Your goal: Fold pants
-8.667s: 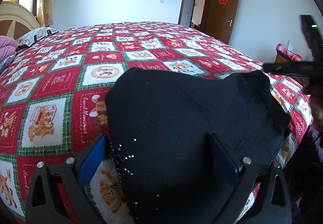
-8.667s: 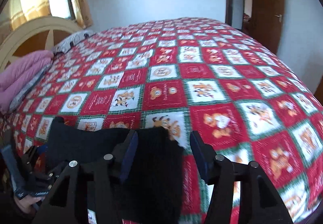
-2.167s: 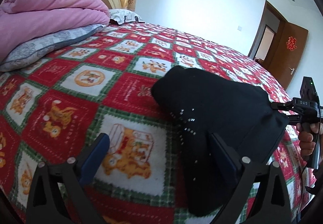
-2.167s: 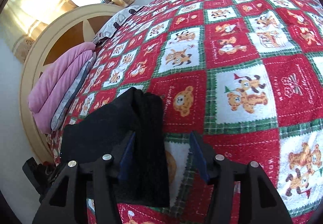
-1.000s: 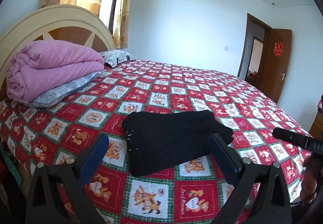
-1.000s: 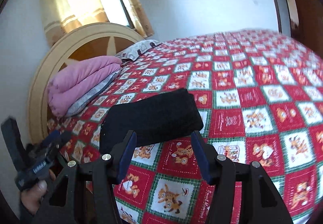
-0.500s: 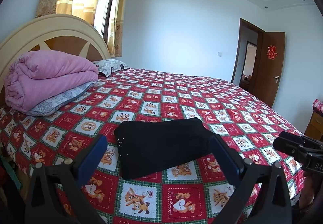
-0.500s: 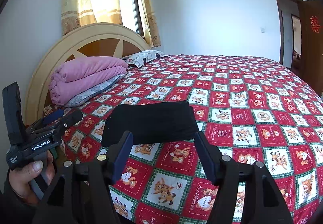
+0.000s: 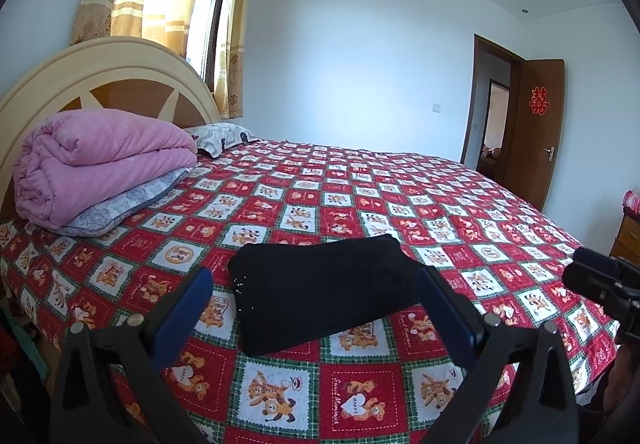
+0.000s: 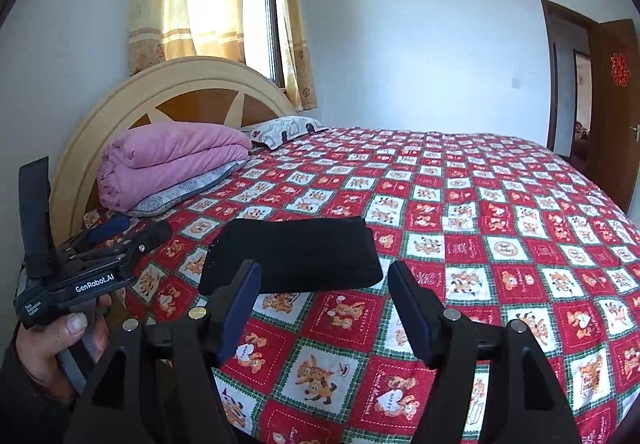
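The pants [image 9: 320, 288] lie on the bed [image 9: 400, 180] as a compact black rectangle, folded flat, near the bed's front edge and well apart from the pink quilt [image 9: 96, 160] stacked on a grey pillow [image 9: 120, 204] at the headboard [image 9: 100, 84]. In relation to the pants, the quilt sits toward the headboard side and the open door [image 9: 536, 132] stands beyond the far side of the bed. The bundle rests on its own; nothing touches it. Judged from its squared outline and layered edges, the folding is complete or nearly so.

The left hand-held gripper [image 9: 316, 308] hangs in front of the pants and clear of the cloth, jaws spread wide with nothing between the pads. The right hand-held gripper [image 10: 324, 308] is also drawn off from the pants on the near side; its jaws have just been opening, they stand at a moderate-to-wide gap, and no fabric lies between them. In the right wrist view, a hand [image 10: 60, 348] grips the handle of the left unit beside the bed corner.

Both tools are kept off the cloth, probably so the finished fold is not disturbed. The pants sit near the front edge likely because that zone is within easy reach. If further work is needed, it calls only for a light press on the top layer.
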### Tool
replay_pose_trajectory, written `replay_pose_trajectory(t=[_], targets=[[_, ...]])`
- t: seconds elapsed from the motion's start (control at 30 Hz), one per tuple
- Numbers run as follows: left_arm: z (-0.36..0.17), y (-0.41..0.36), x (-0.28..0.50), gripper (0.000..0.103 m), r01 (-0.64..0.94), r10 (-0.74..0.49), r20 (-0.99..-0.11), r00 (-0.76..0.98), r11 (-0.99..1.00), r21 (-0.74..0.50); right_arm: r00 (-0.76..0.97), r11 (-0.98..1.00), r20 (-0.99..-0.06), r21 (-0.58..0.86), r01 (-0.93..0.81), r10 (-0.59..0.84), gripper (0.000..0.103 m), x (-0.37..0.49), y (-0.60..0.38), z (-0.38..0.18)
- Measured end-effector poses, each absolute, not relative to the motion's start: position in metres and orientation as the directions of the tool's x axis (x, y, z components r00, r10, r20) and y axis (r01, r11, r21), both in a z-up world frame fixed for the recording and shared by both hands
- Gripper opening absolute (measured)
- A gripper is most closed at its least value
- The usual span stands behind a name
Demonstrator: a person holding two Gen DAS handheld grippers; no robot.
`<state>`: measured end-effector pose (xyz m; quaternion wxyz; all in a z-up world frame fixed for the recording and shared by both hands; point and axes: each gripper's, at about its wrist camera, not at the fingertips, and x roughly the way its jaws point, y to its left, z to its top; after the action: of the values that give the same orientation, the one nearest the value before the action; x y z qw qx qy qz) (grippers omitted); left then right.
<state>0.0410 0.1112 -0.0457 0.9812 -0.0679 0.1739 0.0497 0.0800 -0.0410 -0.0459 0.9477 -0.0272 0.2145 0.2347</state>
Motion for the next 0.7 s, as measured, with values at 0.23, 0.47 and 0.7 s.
replay_pose_trajectory(t=[0.23, 0.47, 0.7], targets=[[-0.0369, 0.1096, 0.0364, 0.103, -0.124, 0.081, -0.317, 0.945, 0.985, -0.121, 0.822, 0.895, -0.377, 0.044, -0.445, 0.427, 0.078, 0.0734, -0.0443, -0.0389], [-0.0402, 0.1109, 0.0406, 0.103, -0.164, 0.117, -0.338, 0.934, 0.980, -0.112, 0.822, 0.898, -0.393, 0.020, -0.439, 0.411, 0.078, 0.0749, -0.0421, -0.0442], [-0.0443, 0.1127, 0.0349, 0.103, -0.170, 0.127, -0.312, 0.941, 0.979, -0.115, 0.822, 0.901, -0.402, 0.019, -0.434, 0.404, 0.078, 0.0757, -0.0436, -0.0487]])
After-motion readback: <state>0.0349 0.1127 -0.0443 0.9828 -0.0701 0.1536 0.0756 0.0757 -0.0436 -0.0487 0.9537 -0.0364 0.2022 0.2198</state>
